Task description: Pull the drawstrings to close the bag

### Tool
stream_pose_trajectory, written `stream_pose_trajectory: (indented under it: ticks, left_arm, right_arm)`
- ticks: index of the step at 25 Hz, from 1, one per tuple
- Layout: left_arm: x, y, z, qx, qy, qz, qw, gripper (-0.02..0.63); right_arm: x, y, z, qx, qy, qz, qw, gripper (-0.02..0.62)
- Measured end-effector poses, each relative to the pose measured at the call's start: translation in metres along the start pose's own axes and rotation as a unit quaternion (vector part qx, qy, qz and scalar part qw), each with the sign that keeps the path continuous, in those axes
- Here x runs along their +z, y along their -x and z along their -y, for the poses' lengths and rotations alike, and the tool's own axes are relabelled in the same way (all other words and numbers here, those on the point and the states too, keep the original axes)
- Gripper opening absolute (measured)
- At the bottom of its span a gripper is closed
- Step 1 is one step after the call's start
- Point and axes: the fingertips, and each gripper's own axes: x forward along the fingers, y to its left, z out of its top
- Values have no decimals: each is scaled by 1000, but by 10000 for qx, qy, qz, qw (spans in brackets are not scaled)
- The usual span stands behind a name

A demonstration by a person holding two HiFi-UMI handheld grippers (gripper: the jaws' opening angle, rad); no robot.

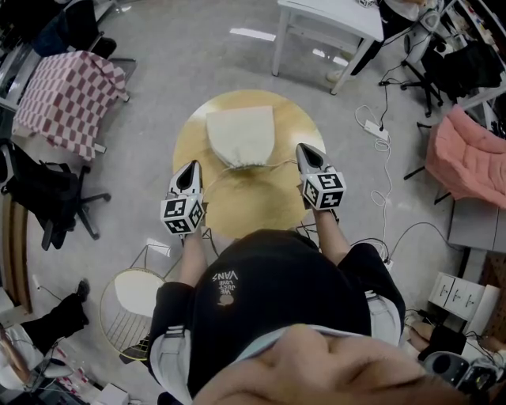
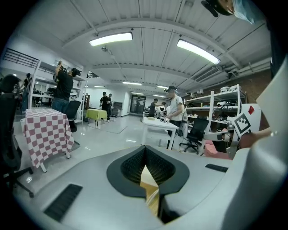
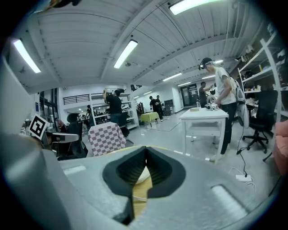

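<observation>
Cream cloth bag [image 1: 239,134] lies flat beyond and between left tongs [image 1: 192,166] and right tongs [image 1: 303,148], mouth gathered, drawstrings [image 1: 269,164] running out to each.

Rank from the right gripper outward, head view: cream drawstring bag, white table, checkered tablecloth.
1. Cream drawstring bag: on the round table, just left of the right gripper.
2. White table: beyond it, top of view.
3. Checkered tablecloth: far left.

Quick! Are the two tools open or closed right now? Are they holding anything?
Left tool: closed, apparently pinching the left drawstring.
Right tool: closed, apparently pinching the right drawstring.
</observation>
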Motion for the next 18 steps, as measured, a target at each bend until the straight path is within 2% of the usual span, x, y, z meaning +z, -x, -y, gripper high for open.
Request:
stream_pose_trajectory:
  ticks: [10, 18]
  left_arm:
    - [35, 4, 27, -297, -134, 327, 9989, 11]
    - [50, 10, 42, -429, -272, 477, 9976, 11]
  right_arm:
    - [44, 13, -35, 435, 179, 404, 9981, -2]
    - [51, 15, -58, 730, 286, 388, 9962, -3]
